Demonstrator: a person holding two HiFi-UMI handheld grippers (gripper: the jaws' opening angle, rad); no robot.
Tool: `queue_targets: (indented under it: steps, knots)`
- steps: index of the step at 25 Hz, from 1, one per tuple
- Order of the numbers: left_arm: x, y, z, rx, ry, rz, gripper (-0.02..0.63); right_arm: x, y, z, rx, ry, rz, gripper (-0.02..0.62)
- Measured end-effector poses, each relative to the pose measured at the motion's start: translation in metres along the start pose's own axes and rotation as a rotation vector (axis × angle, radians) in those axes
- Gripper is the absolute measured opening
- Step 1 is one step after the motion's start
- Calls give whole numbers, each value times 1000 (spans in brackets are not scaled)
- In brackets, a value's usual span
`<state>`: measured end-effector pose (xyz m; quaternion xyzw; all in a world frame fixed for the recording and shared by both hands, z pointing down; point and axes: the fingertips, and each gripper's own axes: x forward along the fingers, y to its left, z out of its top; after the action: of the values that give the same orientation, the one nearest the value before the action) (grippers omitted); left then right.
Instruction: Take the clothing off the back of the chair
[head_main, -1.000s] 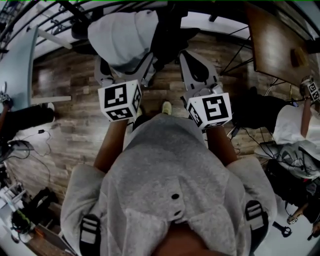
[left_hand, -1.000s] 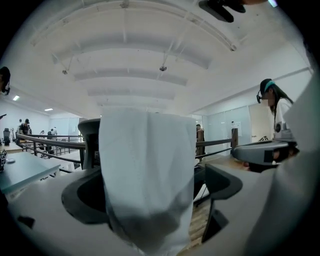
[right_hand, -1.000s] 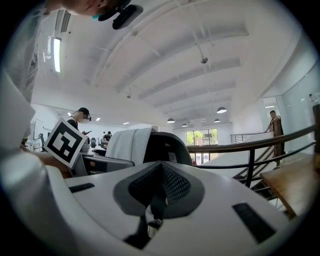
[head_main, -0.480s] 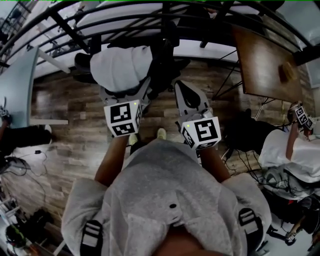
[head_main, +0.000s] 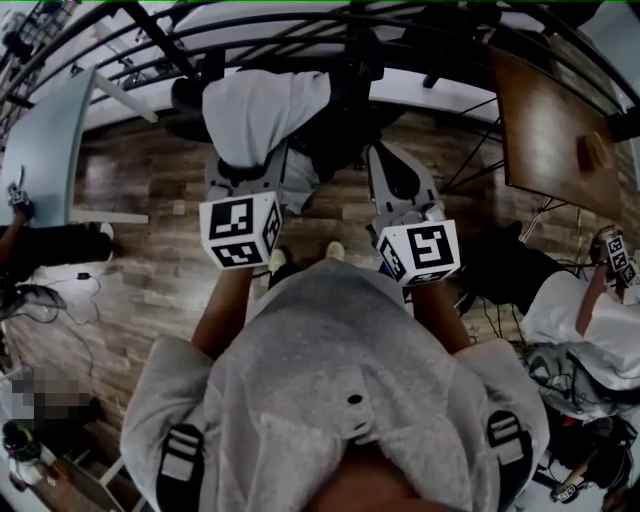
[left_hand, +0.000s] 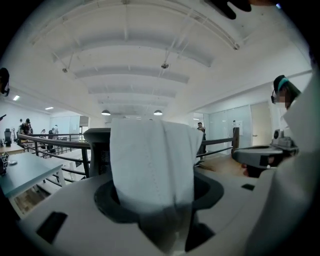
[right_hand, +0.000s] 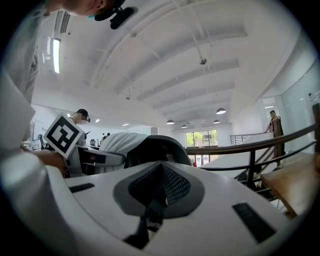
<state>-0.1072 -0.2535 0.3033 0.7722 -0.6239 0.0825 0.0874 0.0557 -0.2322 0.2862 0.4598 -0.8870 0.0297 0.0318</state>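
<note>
In the head view, the pale clothing (head_main: 262, 110) lies over the back of the dark chair (head_main: 345, 125), with my left gripper (head_main: 260, 172) at its lower edge. In the left gripper view, the jaws have just been closing and now pinch a fold of it. In the right gripper view, my right gripper (right_hand: 154, 210) has its jaws pressed together, empty.

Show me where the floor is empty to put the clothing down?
Bare wood floor opens left of the chair, beside the pale table. Right side is crowded: brown table, cables and another person. Bottom left holds gear.
</note>
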Motion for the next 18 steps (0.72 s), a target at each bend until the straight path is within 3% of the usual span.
queue_targets:
  steps: [3, 6, 7, 13, 18]
  knots:
    - [-5, 2, 1, -19, 15, -24, 259, 3, -1, 0, -2, -3, 7, 14]
    - [-13, 13, 2, -53, 20, -15, 111, 3, -4, 0, 6, -7, 3, 14]
    - [-15, 15, 2, -60, 24, -17, 94, 3, -5, -1, 8, -7, 0, 14]
    - [-24, 20, 30, -61, -28, -36, 69, -3, -14, 6, 6, -29, -26, 14]
    - [-28, -12, 55, -34, -77, -119, 66, -7, -19, 5, 19, -27, -46, 14]
